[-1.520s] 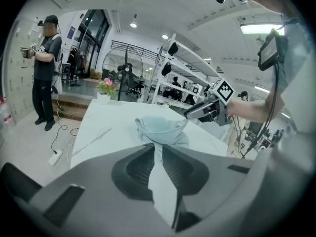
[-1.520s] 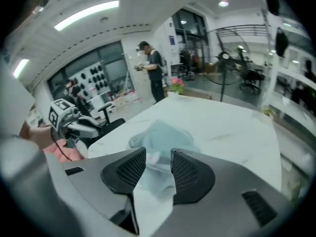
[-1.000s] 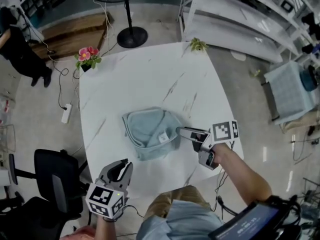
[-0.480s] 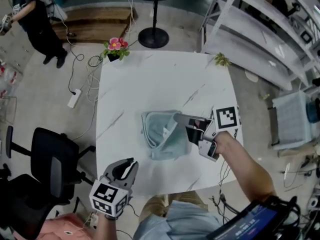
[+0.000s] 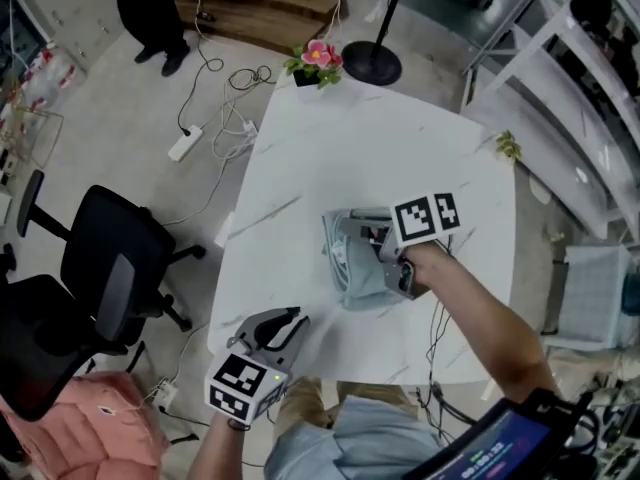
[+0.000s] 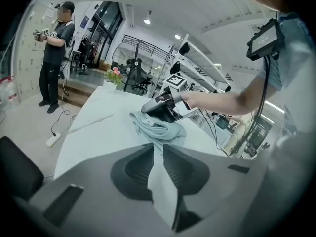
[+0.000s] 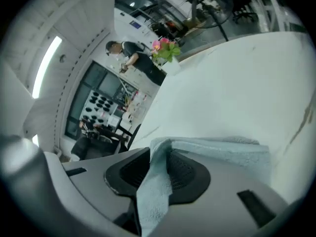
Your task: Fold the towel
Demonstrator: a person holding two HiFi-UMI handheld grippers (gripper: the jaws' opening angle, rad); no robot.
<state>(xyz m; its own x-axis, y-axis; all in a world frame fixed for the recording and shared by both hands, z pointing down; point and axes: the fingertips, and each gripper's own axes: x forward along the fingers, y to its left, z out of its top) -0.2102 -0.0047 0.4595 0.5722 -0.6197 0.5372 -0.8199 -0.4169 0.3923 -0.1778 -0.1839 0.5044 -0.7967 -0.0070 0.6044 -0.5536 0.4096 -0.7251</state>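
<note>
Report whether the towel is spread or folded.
Partly folded, not spread: the towel lies bunched in rumpled layers on the table, one edge between the right gripper's jaws, which have just been opening.

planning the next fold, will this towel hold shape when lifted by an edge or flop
Probably floppy: the towel lies bunched in soft folds on the table, and its edge drapes limply between the jaws of the right gripper, which have just been opening. It looks thin, so likely to drag and crumple if pushed.
</note>
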